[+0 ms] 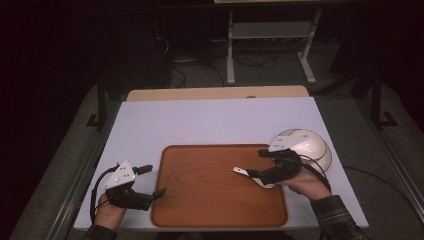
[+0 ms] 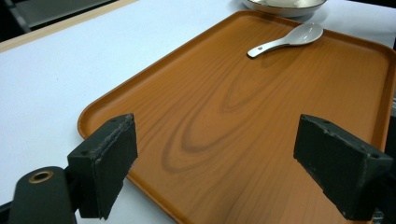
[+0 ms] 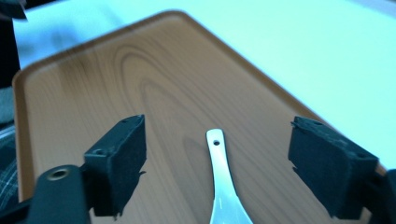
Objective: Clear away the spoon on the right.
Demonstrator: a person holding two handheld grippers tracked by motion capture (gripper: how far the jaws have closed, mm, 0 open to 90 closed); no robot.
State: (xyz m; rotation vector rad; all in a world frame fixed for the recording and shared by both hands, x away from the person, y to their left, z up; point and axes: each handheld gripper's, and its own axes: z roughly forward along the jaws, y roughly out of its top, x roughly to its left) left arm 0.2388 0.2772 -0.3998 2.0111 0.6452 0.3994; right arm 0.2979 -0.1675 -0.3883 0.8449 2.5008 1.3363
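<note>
Spoon laid on the tray, bowl not yet moved.

The spoon [image 1: 248, 173] lies flat on the right part of the tray [image 1: 200, 210], between the spread jaws of the right gripper [image 1: 262, 167], apparently released. The tray holds nothing else. The white bowl [image 1: 307, 145] sits just off the tray's right edge; its contents are hidden. The left gripper [image 1: 150, 181], jaws apart, hovers at the tray's left edge.

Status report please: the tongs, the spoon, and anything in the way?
Right tongs open, astride spoon, not gripping. Left tongs open over tray edge. Spoon flat on tray. Bowl beside tray, clear of it.
</note>
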